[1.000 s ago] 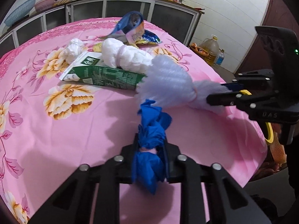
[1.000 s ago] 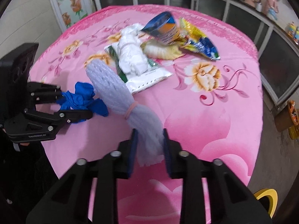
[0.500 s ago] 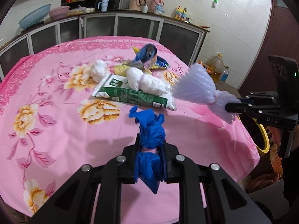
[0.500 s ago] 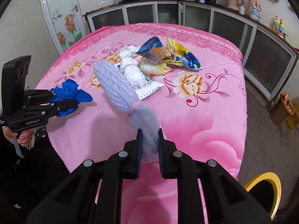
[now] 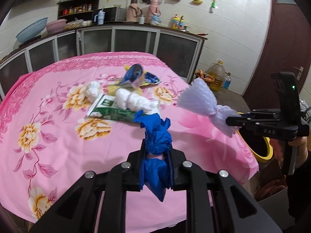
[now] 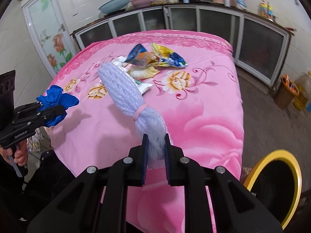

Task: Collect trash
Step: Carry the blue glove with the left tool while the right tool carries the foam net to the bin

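Between the right gripper's [image 6: 155,151] jaws, the foam net [image 6: 124,89] sits clamped.

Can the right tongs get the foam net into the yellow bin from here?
Probably yes. The right tongs are shut on the foam net, lifted off the pink table. The yellow bin stands open on the floor just off the table's near corner, with nothing visible between them.

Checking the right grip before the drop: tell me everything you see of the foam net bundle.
The foam net bundle is pale lavender-white mesh foam, soft-looking, cinched by a pink rubber band into a long wide part and a short tail. The right gripper is shut on the tail. The bundle sticks out tilted, clear above the pink tablecloth, touching nothing else.
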### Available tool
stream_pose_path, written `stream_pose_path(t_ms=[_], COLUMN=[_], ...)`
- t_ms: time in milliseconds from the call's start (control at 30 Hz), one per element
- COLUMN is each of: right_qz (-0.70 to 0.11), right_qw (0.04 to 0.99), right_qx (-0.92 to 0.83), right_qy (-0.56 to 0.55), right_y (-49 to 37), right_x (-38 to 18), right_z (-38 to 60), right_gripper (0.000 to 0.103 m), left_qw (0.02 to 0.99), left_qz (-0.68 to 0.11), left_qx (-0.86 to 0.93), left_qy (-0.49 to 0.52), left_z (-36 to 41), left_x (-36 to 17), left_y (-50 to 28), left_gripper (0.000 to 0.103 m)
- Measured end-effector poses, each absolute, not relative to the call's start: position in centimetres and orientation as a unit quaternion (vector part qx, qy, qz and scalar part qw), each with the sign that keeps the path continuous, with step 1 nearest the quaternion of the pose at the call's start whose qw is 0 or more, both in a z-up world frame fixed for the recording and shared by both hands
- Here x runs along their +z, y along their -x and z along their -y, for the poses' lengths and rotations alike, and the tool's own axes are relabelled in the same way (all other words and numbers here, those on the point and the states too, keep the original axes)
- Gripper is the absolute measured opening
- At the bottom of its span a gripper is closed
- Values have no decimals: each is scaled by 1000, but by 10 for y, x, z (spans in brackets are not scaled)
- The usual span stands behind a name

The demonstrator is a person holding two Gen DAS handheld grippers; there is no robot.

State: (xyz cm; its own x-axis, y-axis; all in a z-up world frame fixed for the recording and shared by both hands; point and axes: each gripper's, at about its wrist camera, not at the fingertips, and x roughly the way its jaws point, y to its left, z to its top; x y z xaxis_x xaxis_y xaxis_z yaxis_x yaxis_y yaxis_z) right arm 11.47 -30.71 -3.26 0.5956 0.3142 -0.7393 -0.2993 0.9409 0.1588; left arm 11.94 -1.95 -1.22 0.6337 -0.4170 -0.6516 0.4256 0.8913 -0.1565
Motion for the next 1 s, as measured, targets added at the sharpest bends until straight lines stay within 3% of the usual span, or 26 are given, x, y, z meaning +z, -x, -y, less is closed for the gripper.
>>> stream_pose_path(t_ms=[1000], right_qz=[-370], right_qw=[911], right_qx=[-107], right_qy=[-149], right_y=[-23], right_x=[-51], right_z=[510], right_gripper=[15], left_qw=[860], left_qz=[-310], left_qx=[-393], left_qy=[-100], left_z=[221], left_x=[23], left_y=[-114], left_gripper=[17])
